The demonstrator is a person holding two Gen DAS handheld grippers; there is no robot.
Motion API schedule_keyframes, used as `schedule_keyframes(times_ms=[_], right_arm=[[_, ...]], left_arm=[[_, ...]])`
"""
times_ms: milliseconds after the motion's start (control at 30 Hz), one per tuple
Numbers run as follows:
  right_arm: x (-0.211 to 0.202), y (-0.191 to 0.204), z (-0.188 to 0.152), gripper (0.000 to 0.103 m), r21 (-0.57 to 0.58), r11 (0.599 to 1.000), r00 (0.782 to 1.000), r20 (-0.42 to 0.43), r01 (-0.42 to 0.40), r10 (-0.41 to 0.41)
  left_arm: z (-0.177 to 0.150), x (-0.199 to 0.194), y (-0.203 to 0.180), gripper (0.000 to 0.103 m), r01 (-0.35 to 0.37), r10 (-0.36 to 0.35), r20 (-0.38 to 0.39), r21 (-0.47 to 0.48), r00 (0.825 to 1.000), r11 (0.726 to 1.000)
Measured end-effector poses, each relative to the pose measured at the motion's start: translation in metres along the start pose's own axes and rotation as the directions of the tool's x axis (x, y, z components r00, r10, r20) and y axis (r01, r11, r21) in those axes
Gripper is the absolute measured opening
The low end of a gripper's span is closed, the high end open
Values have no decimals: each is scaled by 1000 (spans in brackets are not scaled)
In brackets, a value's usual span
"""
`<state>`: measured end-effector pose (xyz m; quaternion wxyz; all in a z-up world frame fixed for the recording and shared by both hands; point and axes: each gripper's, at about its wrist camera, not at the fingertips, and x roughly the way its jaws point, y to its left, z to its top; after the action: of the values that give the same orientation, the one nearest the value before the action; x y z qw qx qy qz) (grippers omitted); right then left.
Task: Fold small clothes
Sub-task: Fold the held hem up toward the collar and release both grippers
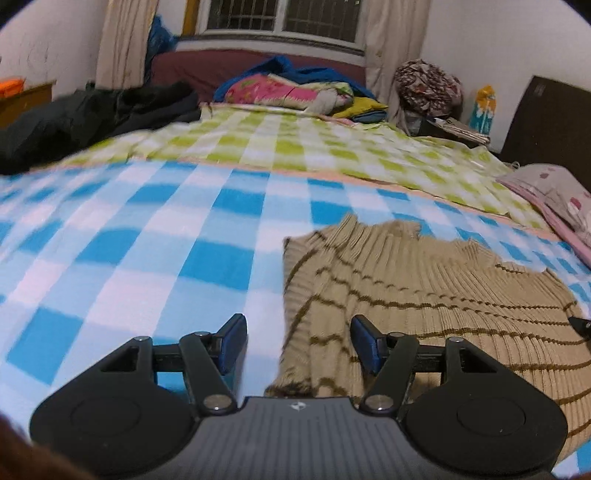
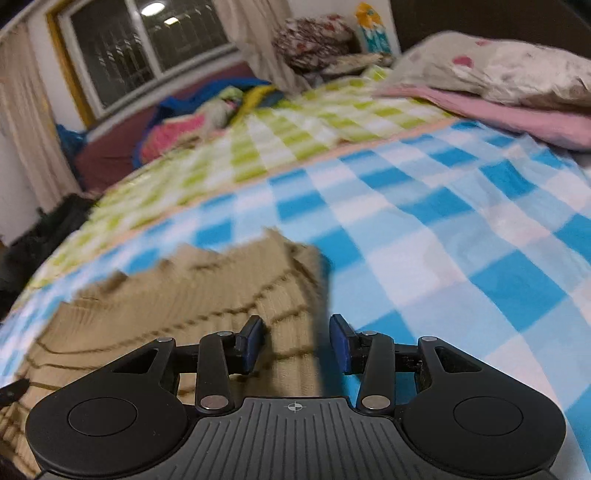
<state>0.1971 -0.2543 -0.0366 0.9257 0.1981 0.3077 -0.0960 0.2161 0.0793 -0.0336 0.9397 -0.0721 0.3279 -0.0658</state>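
Black gripper frames fill the bottom of both views. On the left gripper (image 1: 298, 341) the blue pads (image 1: 234, 341) stand well apart, nothing pinched between them; the left edge of the tan striped sweater (image 1: 424, 295) lies in the gap, with the pads clear of it. On the right gripper (image 2: 296, 343) the pads stand apart too, over the sweater's (image 2: 192, 295) right edge, not pressing it. Flat on the blue checked blanket (image 1: 147, 236), the sweater spreads toward 3 o'clock in the left view and 9 o'clock in the right. Beyond, at 12 o'clock, a green checked sheet (image 1: 295, 144) leads to heaped bedding (image 1: 288, 90) under a window (image 1: 280, 16). A pillow (image 2: 491, 66) sits at 2 o'clock in the right view.
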Motion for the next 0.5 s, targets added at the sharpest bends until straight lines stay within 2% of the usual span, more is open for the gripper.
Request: schedule_keyframes(times_ms=[133, 267, 333, 367, 500], right_arm=[[-9, -3, 2, 38, 19, 1000, 1000, -8, -13, 14], [-35, 2, -9, 42, 8, 996, 996, -11, -89, 89], [-42, 3, -15, 54, -16, 995, 995, -24, -100, 100], [-42, 3, -20, 58, -35, 994, 994, -42, -100, 98], [-40, 7, -28, 59, -52, 995, 995, -46, -88, 86]], left_arm=[[-3, -11, 0, 68, 4, -4, 6, 1, 1000, 1000], [-5, -29, 3, 69, 50, -49, 22, -10, 999, 999], [-9, -29, 5, 72, 61, -61, 2, -14, 998, 998], [-11, -26, 4, 72, 62, -62, -18, -9, 998, 998], [-17, -21, 4, 73, 64, -65, -56, -15, 996, 998]])
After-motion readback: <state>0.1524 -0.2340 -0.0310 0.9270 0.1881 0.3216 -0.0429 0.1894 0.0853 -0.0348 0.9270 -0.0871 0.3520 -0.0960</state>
